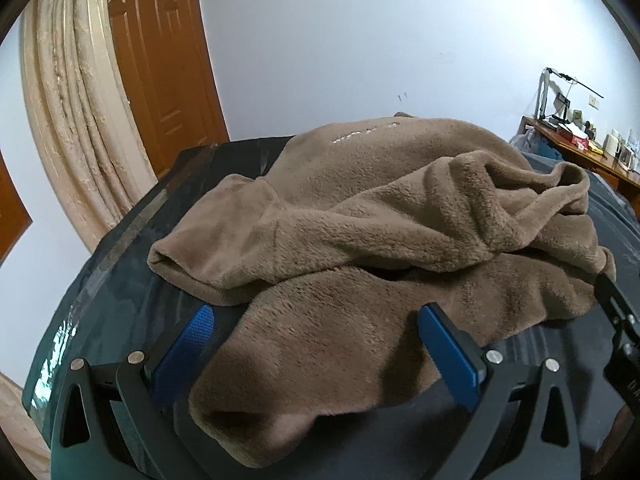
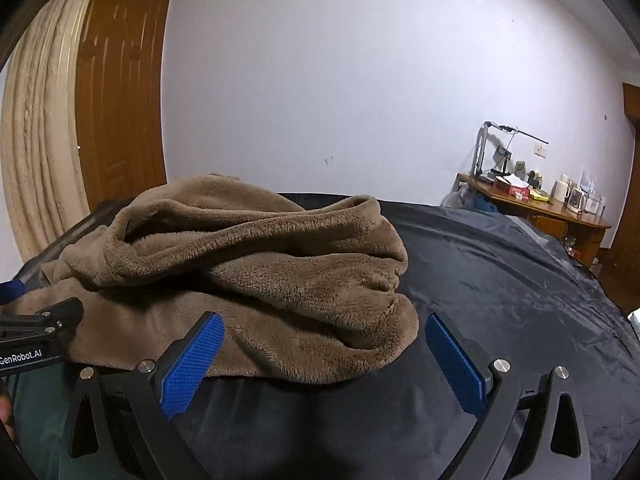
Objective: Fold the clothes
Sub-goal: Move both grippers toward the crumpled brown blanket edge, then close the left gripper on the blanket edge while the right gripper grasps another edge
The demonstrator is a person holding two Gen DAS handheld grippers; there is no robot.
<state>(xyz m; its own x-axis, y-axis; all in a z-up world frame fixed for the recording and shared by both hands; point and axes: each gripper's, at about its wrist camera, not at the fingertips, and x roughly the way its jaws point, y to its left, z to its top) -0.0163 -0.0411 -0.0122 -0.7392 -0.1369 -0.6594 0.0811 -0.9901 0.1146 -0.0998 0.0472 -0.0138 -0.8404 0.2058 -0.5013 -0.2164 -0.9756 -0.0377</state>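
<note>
currently the brown fleece garment (image 1: 360, 216) lies in a crumpled heap on the dark sheet (image 2: 500, 280) covering the bed, bunched toward the left half of the surface, with several layers rolled over one another and a sleeve end (image 1: 176, 260) pointing toward the left edge. the left gripper (image 1: 316, 344) sits low at the near hem, its blue pads spread wide with a lobe of fleece lying between them, not yet pinched. the right gripper (image 2: 324, 352) is likewise spread, straddling the garment's near right corner, nothing held.

likely faults from this position:

- multi-layer pickup. the fabric is thick and doubled over; closing either tool here would probably catch two or more layers, so the garment would lift as a lump rather than open flat.
- uneven grasp. the two tools address different folds, and it cannot be told whether these belong to the same hem. pulling apart could twist the cloth further.
- slip. plush pile compresses; a shallow bite at the edge may pull free under the garment's weight.
- sheet capture. the pads are close to the slick dark sheet; closing low could pinch it along with the fleece and drag it.
</note>
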